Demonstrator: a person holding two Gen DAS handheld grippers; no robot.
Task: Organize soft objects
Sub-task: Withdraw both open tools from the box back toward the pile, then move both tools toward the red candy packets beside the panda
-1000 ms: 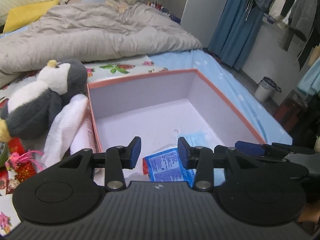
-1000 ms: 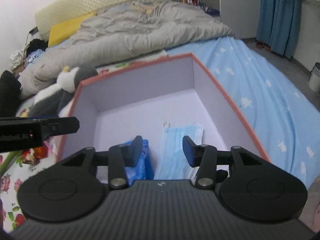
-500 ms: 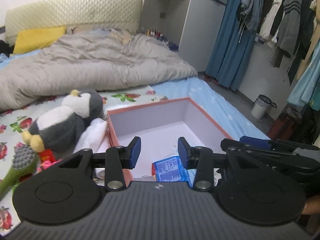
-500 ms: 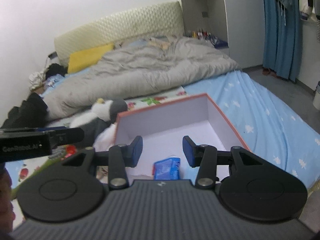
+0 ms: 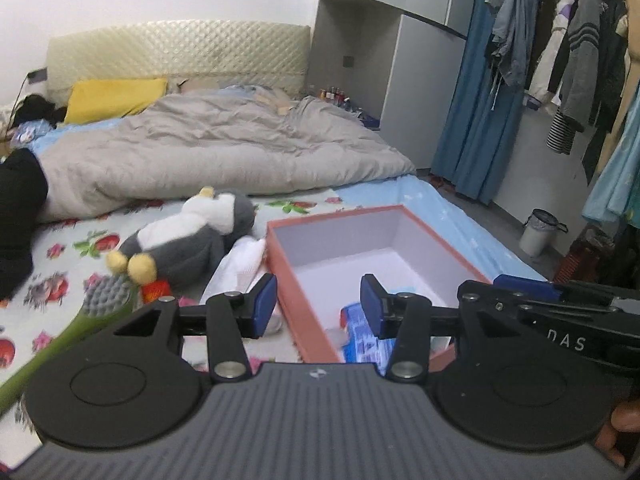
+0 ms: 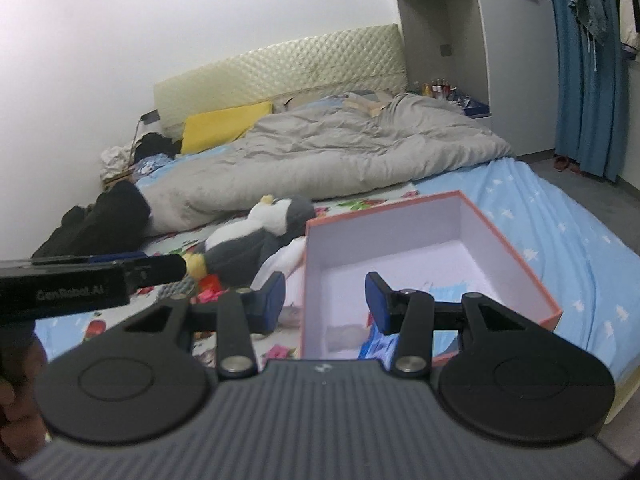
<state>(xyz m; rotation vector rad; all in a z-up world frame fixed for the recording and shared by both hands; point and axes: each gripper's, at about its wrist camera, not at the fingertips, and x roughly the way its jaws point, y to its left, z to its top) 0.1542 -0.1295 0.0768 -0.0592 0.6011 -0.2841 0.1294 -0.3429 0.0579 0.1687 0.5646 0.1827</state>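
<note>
An orange-rimmed box (image 5: 340, 212) (image 6: 384, 206) with a pale lilac inside lies on the bed. A blue packet (image 5: 362, 336) (image 6: 378, 344) and a light blue face mask (image 6: 448, 294) lie in it. Left of the box are a grey-and-white plush penguin (image 5: 188, 236) (image 6: 256, 236) and a white cloth (image 5: 240, 264) (image 6: 284, 260). My left gripper (image 5: 318, 300) hangs above the box's near left corner, its jaws opening with nothing between them. My right gripper (image 6: 326, 300) hovers over the box's near edge, open and empty.
A grey duvet (image 5: 224, 152) and a yellow pillow (image 5: 116, 96) fill the far bed. Dark clothing (image 5: 16, 216) lies at the left. A green-handled brush (image 5: 108, 300) and a red item (image 5: 156, 290) lie by the penguin. A bin (image 5: 540, 232) stands on the floor at the right.
Both grippers have drawn back and risen from the box, so it looks smaller and more of the room shows. The left jaws stand a little wider.
</note>
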